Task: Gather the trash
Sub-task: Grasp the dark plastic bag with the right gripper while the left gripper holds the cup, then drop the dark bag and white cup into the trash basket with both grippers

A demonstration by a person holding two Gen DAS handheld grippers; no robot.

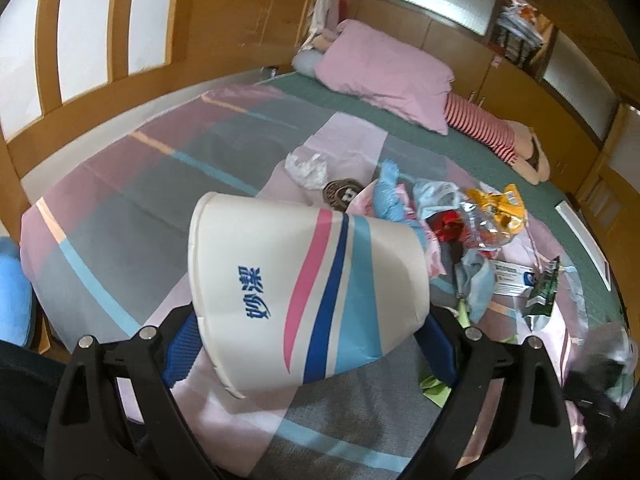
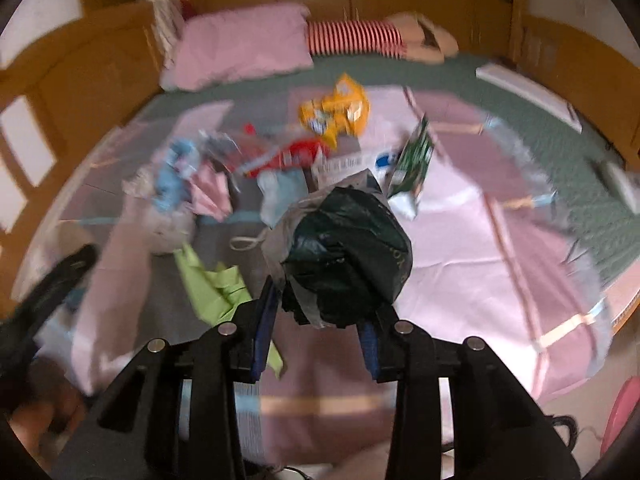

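My left gripper (image 1: 308,336) is shut on a white paper cup (image 1: 304,284) with pink and blue stripes, held on its side above the bed. My right gripper (image 2: 320,324) is shut on a crumpled dark plastic bag (image 2: 348,252), held above the bedspread; that view is blurred. A pile of trash lies on the bed: a yellow snack bag (image 1: 500,208) (image 2: 340,112), a red wrapper (image 1: 448,228) (image 2: 292,156), a green packet (image 1: 544,284) (image 2: 416,156), blue scraps (image 1: 388,192), a white crumpled tissue (image 1: 306,168) and green paper (image 2: 212,284).
The bed has a pink, grey and blue patterned spread (image 1: 132,208). A pink pillow (image 1: 384,72) and a striped doll (image 1: 496,136) lie at the head. Wooden cabinets (image 1: 248,12) surround the bed. A white flat box (image 2: 528,92) lies at the right.
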